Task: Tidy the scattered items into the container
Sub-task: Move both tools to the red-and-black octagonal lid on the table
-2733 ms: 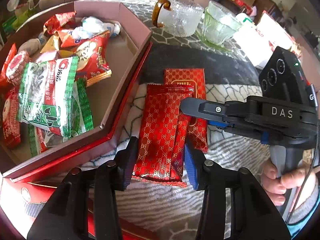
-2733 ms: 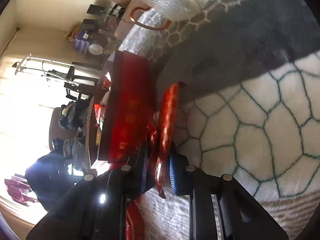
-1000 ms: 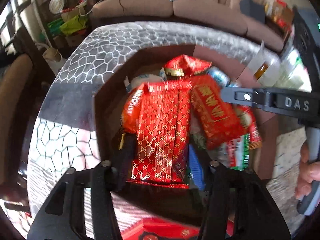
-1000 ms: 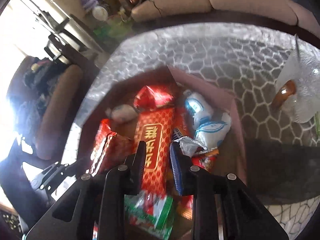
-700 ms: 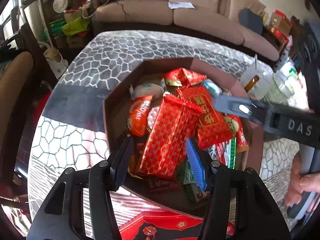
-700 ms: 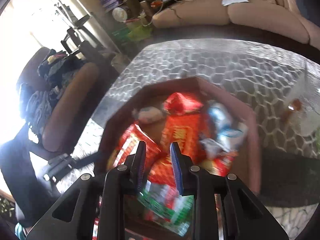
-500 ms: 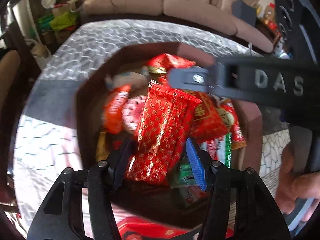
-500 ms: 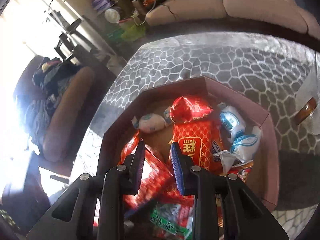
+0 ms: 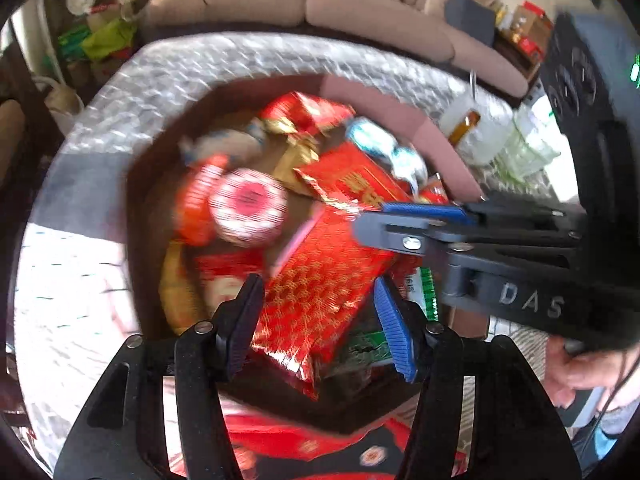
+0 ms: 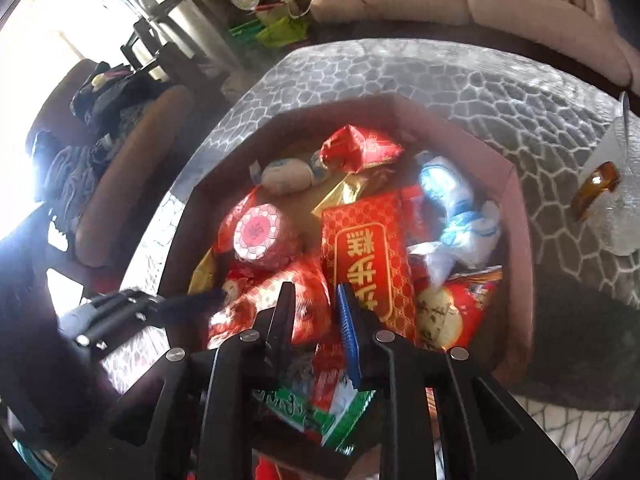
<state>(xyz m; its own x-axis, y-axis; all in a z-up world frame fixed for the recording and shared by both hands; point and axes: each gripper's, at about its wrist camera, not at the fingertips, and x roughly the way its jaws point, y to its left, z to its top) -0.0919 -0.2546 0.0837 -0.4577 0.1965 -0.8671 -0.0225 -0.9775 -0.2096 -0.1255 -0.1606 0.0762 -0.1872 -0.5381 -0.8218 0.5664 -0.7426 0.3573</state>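
Grippers: two are showing; the left gripper is hanging over the near half of the box, and the right gripper is pointing down into the same box from beside it.
Left tongs: released, as far as the blur allows. A red-gold packet is lying tilted between the jaws; one pad is touching its edge, and the other is standing clear of it.
Right tongs: the jaws are closing to a narrow slit with nothing between them; loose snacks are lying underneath.
Hand: one hand is gripping the right tool's handle.
Container: one eight-sided box is sitting on the patterned tablecloth.
Red-gold packets: two are lying in the box. The second, the labelled packet, is lying face up at the middle.
Other contents: one round red-and-white packet and two white-and-blue wrapped sweets are crowding the floor, and a green packet is lying at the near wall.
Edges: the box walls are standing above the heap on every side.
Open room: bare cloth is ringing the far side of the box. One glass mug is standing apart to the right.
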